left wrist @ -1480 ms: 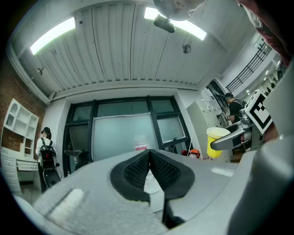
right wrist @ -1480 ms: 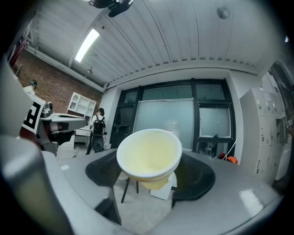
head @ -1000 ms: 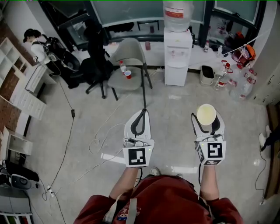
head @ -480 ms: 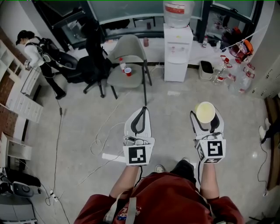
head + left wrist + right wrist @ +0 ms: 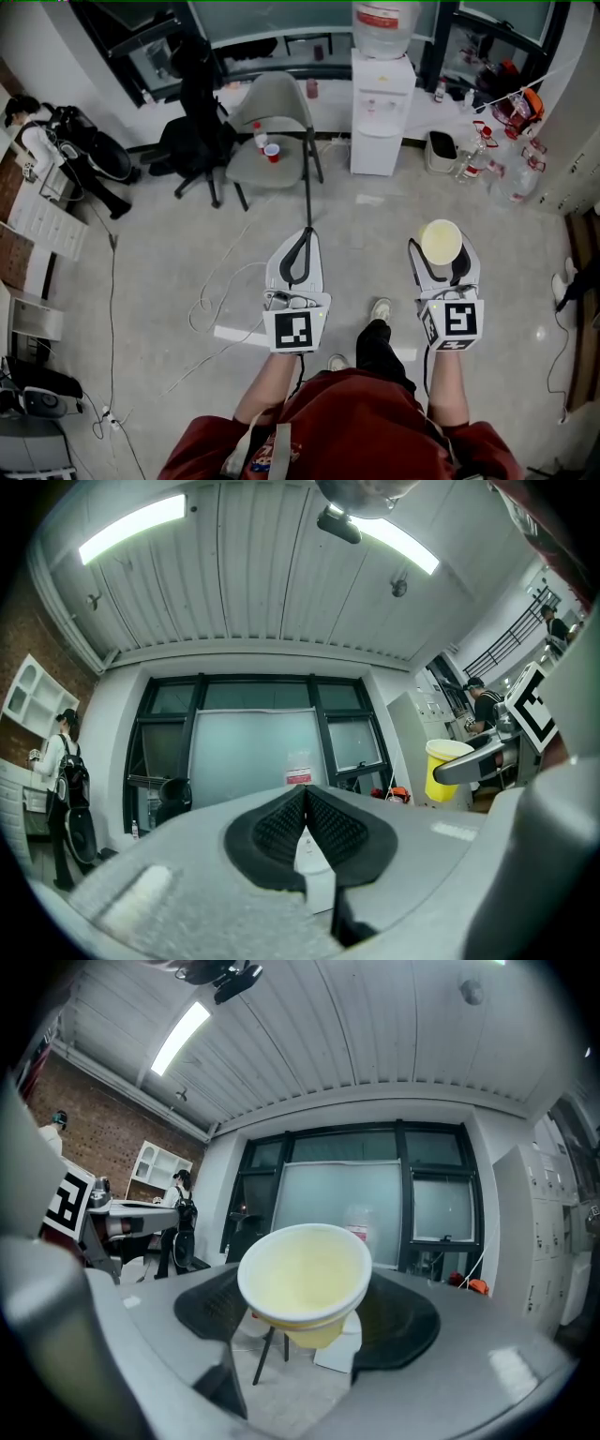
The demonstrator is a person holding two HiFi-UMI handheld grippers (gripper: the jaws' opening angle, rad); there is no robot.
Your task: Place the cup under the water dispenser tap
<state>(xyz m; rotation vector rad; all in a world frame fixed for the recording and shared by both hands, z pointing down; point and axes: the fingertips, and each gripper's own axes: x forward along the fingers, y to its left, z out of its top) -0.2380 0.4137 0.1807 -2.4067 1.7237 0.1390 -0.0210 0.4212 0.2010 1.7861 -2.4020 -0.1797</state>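
Observation:
My right gripper (image 5: pixel 442 261) is shut on a yellow paper cup (image 5: pixel 441 242), which stands upright and empty between the jaws. The right gripper view shows the cup (image 5: pixel 307 1281) pressed between the black pads, its white rim towards the camera. The left gripper (image 5: pixel 300 260) is shut with nothing in it; in the left gripper view its ribbed pads (image 5: pixel 305 825) meet. The white water dispenser (image 5: pixel 380 111), with a bottle (image 5: pixel 382 26) on top, stands against the far wall, well ahead of both grippers, and shows small beyond the cup (image 5: pixel 338 1343).
A grey chair (image 5: pixel 273 131) with a red cup (image 5: pixel 272 153) and a bottle on its seat stands left of the dispenser. A black office chair (image 5: pixel 195 112) is further left. Cables (image 5: pixel 217 291) trail over the floor. A person (image 5: pixel 47 150) stands at far left. Bottles (image 5: pixel 492 169) clutter the right.
The whole view has shifted as I walk: dispenser and chair sit slightly nearer, my foot has stepped forward between the grippers. The person at far left has moved further left. Both grippers keep their hold.

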